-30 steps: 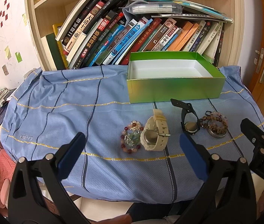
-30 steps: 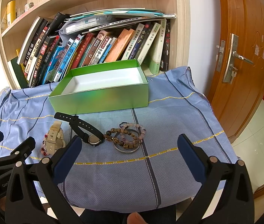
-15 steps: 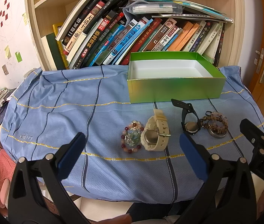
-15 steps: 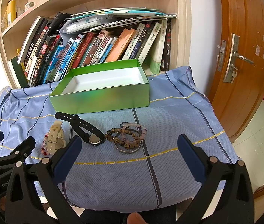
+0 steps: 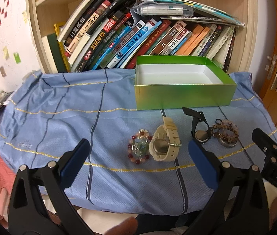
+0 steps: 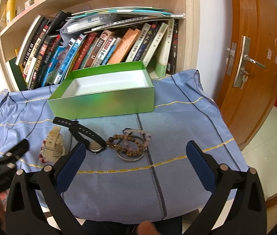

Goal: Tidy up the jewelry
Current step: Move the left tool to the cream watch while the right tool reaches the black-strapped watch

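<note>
Blue pads line the fingers [image 5: 75,162] of the left gripper [image 5: 138,161], which stand spread wide with nothing between them but cloth. Just beyond them, at about 12 o'clock, lie a coloured bead bracelet [image 5: 139,149] and, touching its right side, a cream watch [image 5: 166,144] with its strap buckled in a loop.

Spread just as wide and equally empty-handed is the right gripper [image 6: 133,159]. Ahead of its left finger [image 6: 71,166], at about 11 o'clock, a black watch [image 6: 86,135] rests on its side with one strap reaching back toward the box. Beside the watch face, at 12 o'clock from the gripper, a brown bead bracelet [image 6: 127,144] is heaped together with a pale pink one [image 6: 142,135] over a silver bangle [image 6: 130,158] — the three overlap.

All the jewelry sits on a blue cloth [image 5: 60,117] crossed by dark and yellow lines. Farther back, at 12 o'clock, is an open green box [image 6: 103,102] with a white interior — nothing lies inside it. Behind the box a wooden bookshelf [image 6: 191,29] holds leaning books [image 5: 119,37]. At 3 o'clock in the right wrist view stands a brown door [image 6: 260,39] with a metal handle.
</note>
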The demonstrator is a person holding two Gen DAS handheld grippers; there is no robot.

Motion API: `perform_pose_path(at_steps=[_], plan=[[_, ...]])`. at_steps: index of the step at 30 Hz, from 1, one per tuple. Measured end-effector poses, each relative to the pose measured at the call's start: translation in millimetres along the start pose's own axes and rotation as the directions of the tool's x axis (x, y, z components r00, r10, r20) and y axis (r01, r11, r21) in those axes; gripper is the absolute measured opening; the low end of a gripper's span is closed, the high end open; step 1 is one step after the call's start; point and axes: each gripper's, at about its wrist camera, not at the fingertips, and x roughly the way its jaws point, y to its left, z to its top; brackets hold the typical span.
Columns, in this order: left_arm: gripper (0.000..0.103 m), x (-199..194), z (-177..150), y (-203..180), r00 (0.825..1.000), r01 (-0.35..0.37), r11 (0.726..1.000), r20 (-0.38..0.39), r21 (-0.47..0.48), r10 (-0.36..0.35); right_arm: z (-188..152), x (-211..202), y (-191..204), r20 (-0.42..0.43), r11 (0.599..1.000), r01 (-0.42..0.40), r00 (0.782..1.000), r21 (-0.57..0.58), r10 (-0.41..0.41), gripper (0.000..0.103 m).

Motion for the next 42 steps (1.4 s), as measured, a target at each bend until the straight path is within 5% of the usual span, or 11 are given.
perform_pose_path(at_steps=[3, 10, 15, 18, 21, 22, 24, 30, 35, 39, 42], plan=[[0.099, 12, -1, 13, 0.999, 0.004, 1.000, -0.044, 0.000, -0.004, -6, 13, -7, -0.049, 1.000, -0.007, 0.999, 0.004, 0.007, 0.100], [0.080, 38, -18, 23, 0.983, 0.054, 0.998, -0.178, 0.014, -0.051, -10, 36, 6, -0.106, 0.996, -0.086, 0.991, -0.039, 0.082, 0.098], [0.080, 45, -15, 1, 0.974, 0.127, 0.990, -0.197, 0.052, -0.115, -1, 57, 36, -0.153, 0.986, -0.107, 0.984, -0.125, 0.087, 0.063], [0.080, 56, -15, -8, 0.966, 0.148, 0.987, -0.223, 0.067, -0.129, 4, 82, 51, -0.207, 0.980, -0.130, 0.974, -0.152, 0.097, 0.058], [0.078, 69, -15, -10, 0.960, 0.146, 0.987, -0.252, 0.071, -0.124, 7, 98, 60, -0.236, 0.976, -0.147, 0.966, -0.163, 0.106, 0.036], [0.073, 74, -14, -10, 0.956, 0.153, 0.986, -0.263, 0.065, -0.131, 8, 102, 61, -0.243, 0.976, -0.146, 0.964, -0.161, 0.104, 0.019], [0.055, 79, -12, -7, 0.952, 0.154, 0.986, -0.276, 0.057, -0.132, 11, 109, 58, -0.253, 0.980, -0.142, 0.962, -0.139, 0.103, 0.008], [0.012, 88, 3, 16, 0.952, 0.152, 0.988, -0.266, -0.022, -0.152, 16, 102, 22, -0.222, 0.992, -0.112, 0.970, -0.056, 0.096, 0.004], [0.012, 79, 10, 19, 0.958, 0.165, 0.986, -0.231, -0.031, -0.168, 19, 89, 5, -0.192, 0.996, -0.080, 0.979, -0.035, 0.072, 0.004], [0.036, 79, 8, 10, 0.957, 0.177, 0.984, -0.229, -0.014, -0.175, 15, 92, 0, -0.204, 0.998, -0.054, 0.978, -0.031, 0.047, 0.004], [0.038, 84, 9, 6, 0.958, 0.175, 0.984, -0.227, -0.013, -0.174, 11, 97, -2, -0.220, 0.998, -0.057, 0.974, -0.014, 0.052, 0.012]])
